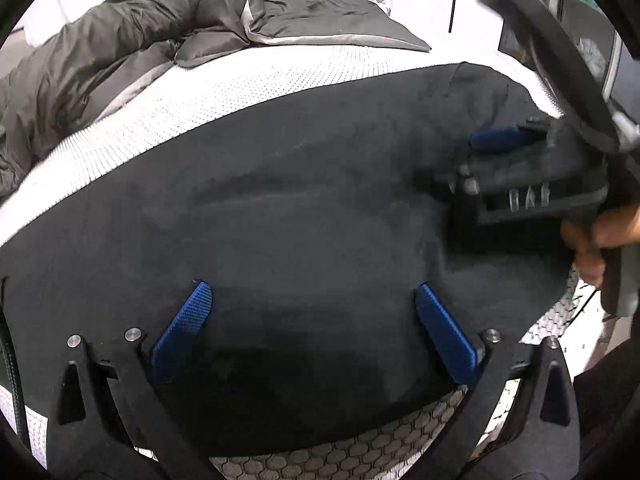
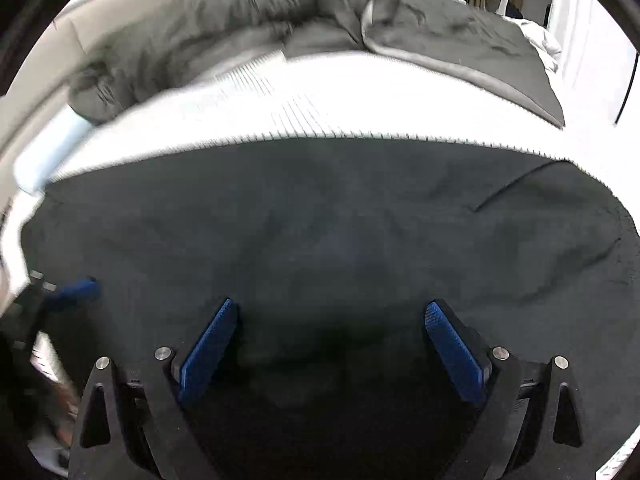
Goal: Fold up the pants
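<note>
The dark charcoal fabric pants (image 1: 304, 200) are laid flat across the white textured mattress (image 1: 168, 120), near its front edge, with a slanted pocket seam (image 2: 516, 188) seen in the right wrist view. The left gripper (image 1: 314, 320) is held over the cloth with its blue-padded fingers (image 1: 184, 328) spread wide and nothing clamped between them. The right gripper (image 2: 332, 344) is likewise spread wide above the pants and nothing is gripped. A crumpled grey quilted duvet (image 1: 120, 40) is heaped at the far side of the mattress, well apart from the pants.
</note>
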Action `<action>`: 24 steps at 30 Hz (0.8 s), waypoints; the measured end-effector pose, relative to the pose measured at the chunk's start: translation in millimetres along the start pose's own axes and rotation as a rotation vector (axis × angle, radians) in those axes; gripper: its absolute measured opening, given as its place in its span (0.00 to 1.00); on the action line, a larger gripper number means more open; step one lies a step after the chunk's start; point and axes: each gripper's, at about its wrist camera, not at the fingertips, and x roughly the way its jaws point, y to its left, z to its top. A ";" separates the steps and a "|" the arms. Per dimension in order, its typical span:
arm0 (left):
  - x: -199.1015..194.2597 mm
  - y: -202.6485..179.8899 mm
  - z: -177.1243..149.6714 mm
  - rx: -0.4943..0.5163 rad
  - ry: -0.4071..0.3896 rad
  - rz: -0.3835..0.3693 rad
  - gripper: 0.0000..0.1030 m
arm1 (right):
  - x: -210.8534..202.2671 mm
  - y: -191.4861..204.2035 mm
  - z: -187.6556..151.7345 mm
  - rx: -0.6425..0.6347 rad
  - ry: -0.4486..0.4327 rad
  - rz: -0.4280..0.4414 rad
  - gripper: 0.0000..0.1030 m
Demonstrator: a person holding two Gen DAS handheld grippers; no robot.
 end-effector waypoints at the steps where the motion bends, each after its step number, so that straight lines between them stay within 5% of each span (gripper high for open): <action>1: -1.2 3.7 -0.4 -0.013 0.000 -0.001 0.99 | 0.9 1.3 -3.8 -0.025 0.010 -0.016 0.93; 8: -10.2 19.0 14.6 -0.108 -0.045 -0.023 0.98 | -28.1 -11.8 -41.7 -0.086 0.034 -0.036 0.93; 15: 5.6 -11.5 19.7 -0.021 -0.037 -0.015 0.99 | -49.3 -22.4 -66.3 -0.131 0.037 -0.019 0.94; 20: 11.5 -27.5 11.0 0.024 -0.013 -0.006 0.99 | -64.4 -65.3 -44.6 0.010 -0.053 -0.042 0.94; 24: 13.5 -26.8 9.6 0.010 -0.001 -0.025 0.99 | -43.8 -106.4 -32.5 0.092 -0.028 -0.159 0.93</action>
